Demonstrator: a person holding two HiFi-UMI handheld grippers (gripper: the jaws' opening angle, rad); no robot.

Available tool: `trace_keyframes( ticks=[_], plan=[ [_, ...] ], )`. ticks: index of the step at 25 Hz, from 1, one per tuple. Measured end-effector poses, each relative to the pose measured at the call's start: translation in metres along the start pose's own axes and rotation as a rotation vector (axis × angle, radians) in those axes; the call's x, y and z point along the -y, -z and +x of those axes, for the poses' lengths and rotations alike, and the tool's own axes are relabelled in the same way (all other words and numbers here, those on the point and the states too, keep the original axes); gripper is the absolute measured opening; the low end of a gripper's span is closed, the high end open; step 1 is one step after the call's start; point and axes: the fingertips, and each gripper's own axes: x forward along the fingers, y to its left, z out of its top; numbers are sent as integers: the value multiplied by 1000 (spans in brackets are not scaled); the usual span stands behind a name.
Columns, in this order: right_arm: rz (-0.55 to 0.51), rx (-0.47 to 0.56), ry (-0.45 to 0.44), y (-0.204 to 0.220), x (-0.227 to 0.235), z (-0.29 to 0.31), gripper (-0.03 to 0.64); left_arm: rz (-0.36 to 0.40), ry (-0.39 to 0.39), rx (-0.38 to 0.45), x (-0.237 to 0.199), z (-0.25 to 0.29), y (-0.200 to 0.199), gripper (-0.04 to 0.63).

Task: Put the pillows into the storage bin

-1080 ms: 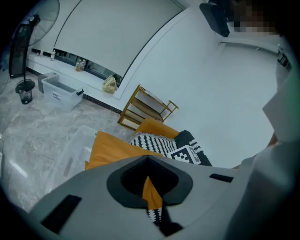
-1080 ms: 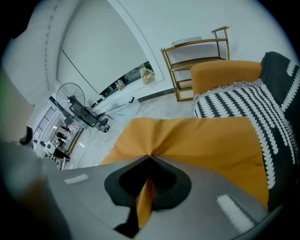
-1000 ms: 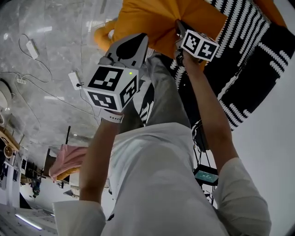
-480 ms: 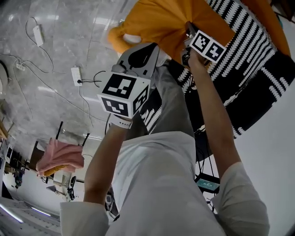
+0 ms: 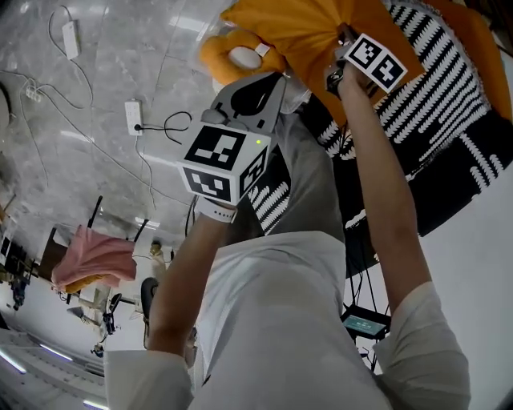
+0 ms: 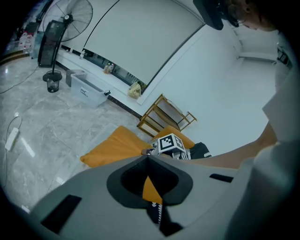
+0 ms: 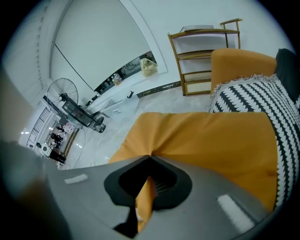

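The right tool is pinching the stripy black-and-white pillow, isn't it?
Not quite. The right tool is pinching the orange pillow, not the stripy one. The right gripper view shows orange cloth bunched between its shut jaws.

no legible text or labels anywhere

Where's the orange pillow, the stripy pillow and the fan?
orange pillow [image 7: 211, 140], right gripper view, its wrinkled middle.
stripy pillow [image 7: 248, 96], right gripper view, its top face.
fan [image 6: 70, 13], left gripper view, its round cage.
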Motion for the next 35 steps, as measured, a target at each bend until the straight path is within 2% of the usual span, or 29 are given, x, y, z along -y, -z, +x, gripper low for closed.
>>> trace_keyframes(
  ticks=[2, 3, 6, 8, 15, 22, 29, 35],
  plan=[
    [-22, -16, -17, 4, -5, 9, 40, -9, -3, 0, -3, -1, 3, 8],
    [-58, -13, -29, 3, -10, 12, 11, -11, -4, 2, -3, -1, 4, 8],
    [-193, -11, -30, -1, -24, 17, 32, -10, -2, 10, -5, -2, 5, 8],
    [-241, -25, -26, 2, -30, 15, 37, -13, 1, 12, -4, -5, 5, 8],
    [-244, -43, -40, 19, -16, -12, 70, 4, 17, 16, 6, -10, 5, 8],
    [-321, -72, -97, 46, -8, -69, 117, 45, 34, 15, 30, -20, 6, 8],
    [-406, -48, -164, 36, -28, -137, 118, 87, 56, 4, 63, -39, 1, 8],
    [-466, -1, -256, 13, -72, -202, 118, 146, 87, 8, 93, -68, -18, 8]
  ],
)
